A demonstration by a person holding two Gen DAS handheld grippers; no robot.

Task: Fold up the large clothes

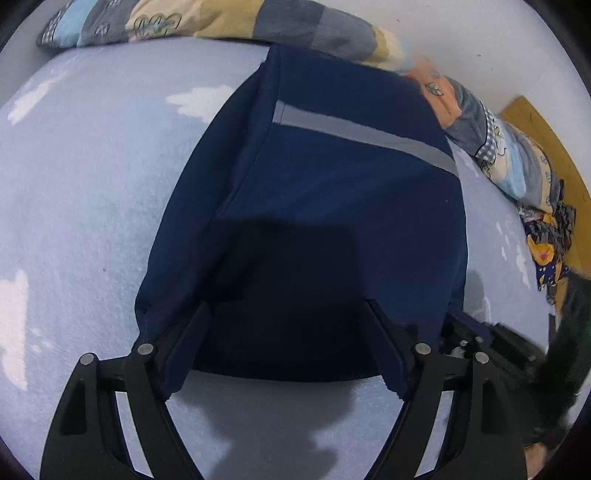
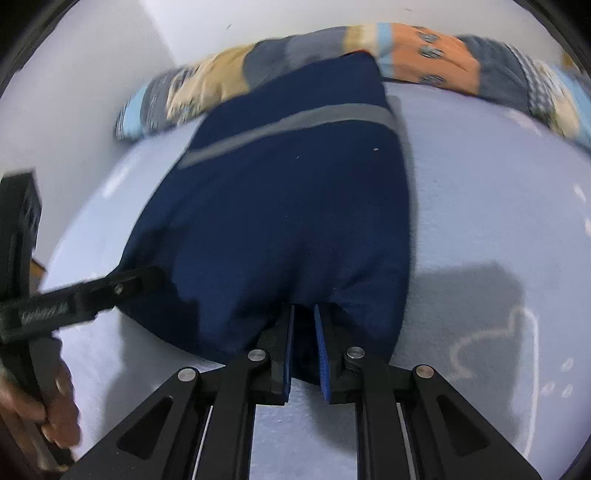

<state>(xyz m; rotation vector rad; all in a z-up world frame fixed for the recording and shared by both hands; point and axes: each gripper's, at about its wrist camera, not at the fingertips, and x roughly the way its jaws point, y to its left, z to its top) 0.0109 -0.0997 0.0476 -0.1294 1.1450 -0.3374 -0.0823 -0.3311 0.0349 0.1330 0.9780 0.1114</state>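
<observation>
A navy garment (image 1: 332, 184) with a grey stripe (image 1: 369, 136) lies folded lengthwise on a pale blue bed sheet (image 1: 92, 184). My left gripper (image 1: 287, 304) stands open and wide over the garment's near edge, one finger near each side of it, and the pads do not squeeze the cloth. In the right wrist view the same garment (image 2: 288, 206) runs away from me. My right gripper (image 2: 303, 308) is shut on its near hem, with navy cloth bunched between the blue pads. A finger of the left gripper (image 2: 110, 288) reaches the garment's left corner, with a person's hand (image 2: 55, 406) behind it.
A rolled patchwork quilt (image 1: 184, 22) lies along the far edge of the bed, against a white wall (image 2: 92, 55). To the right, past the bed's edge, are a wooden floor (image 1: 535, 122) and a heap of colourful clothes (image 1: 550, 240). Cloud prints dot the sheet.
</observation>
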